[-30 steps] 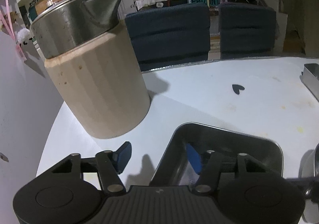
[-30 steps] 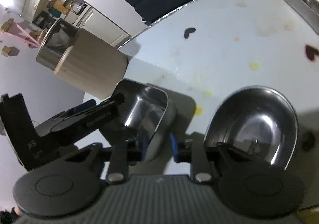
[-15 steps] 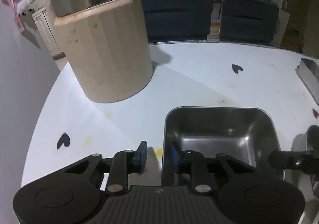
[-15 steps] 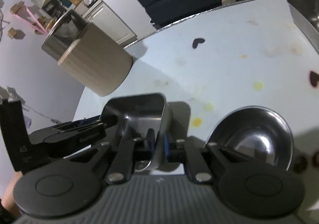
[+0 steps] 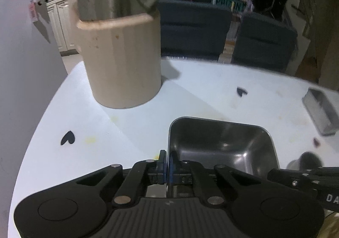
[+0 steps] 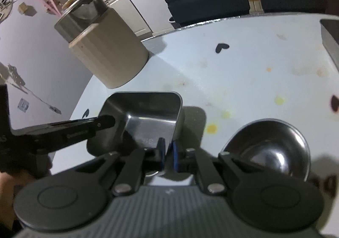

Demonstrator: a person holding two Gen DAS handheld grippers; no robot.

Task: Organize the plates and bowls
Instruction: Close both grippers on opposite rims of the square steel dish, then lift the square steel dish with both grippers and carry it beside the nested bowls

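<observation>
On the bench (image 5: 211,93), both hand-held grippers, left (image 5: 166,160) and right (image 6: 167,150), pinch the square bowl's (image 5: 220,144) thin rim; uneven lifting could let it slip.

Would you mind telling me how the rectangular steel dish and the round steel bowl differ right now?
The rectangular dish has straight walls and square corners; the round bowl is a curved basin. The dish is clamped at its rim by both the left gripper and right gripper; the bowl sits untouched on the table. Both are shiny steel and empty.
</observation>
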